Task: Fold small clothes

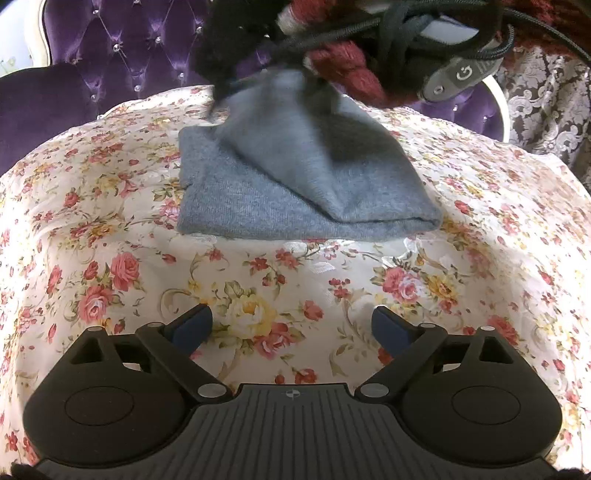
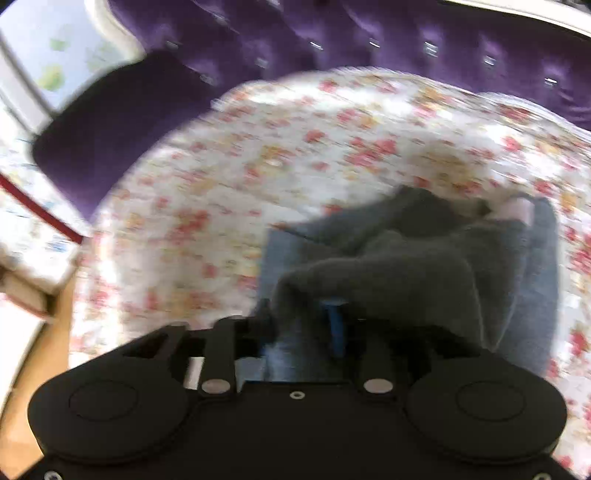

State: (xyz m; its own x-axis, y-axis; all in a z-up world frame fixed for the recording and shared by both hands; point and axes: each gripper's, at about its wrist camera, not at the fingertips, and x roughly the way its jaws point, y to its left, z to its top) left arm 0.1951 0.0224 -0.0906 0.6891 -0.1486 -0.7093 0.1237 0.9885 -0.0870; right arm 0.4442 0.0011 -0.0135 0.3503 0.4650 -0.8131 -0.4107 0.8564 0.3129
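Observation:
A small grey knit garment (image 1: 295, 184) lies partly folded on the floral cloth (image 1: 258, 295). In the left wrist view its far edge is lifted up toward the top of the frame, where the right gripper's dark body holds it. My left gripper (image 1: 291, 325) is open and empty, low over the floral cloth, well short of the garment. In the blurred right wrist view my right gripper (image 2: 306, 325) is shut on the grey garment (image 2: 406, 266), which drapes over its fingers and hides them.
A purple tufted sofa back (image 1: 122, 48) rises behind the cloth, with a dark purple cushion (image 2: 110, 122) at the left. Black cables (image 1: 406, 22) and a red knit sleeve (image 1: 343, 66) hang at the top. A patterned curtain (image 1: 546, 103) stands at the right.

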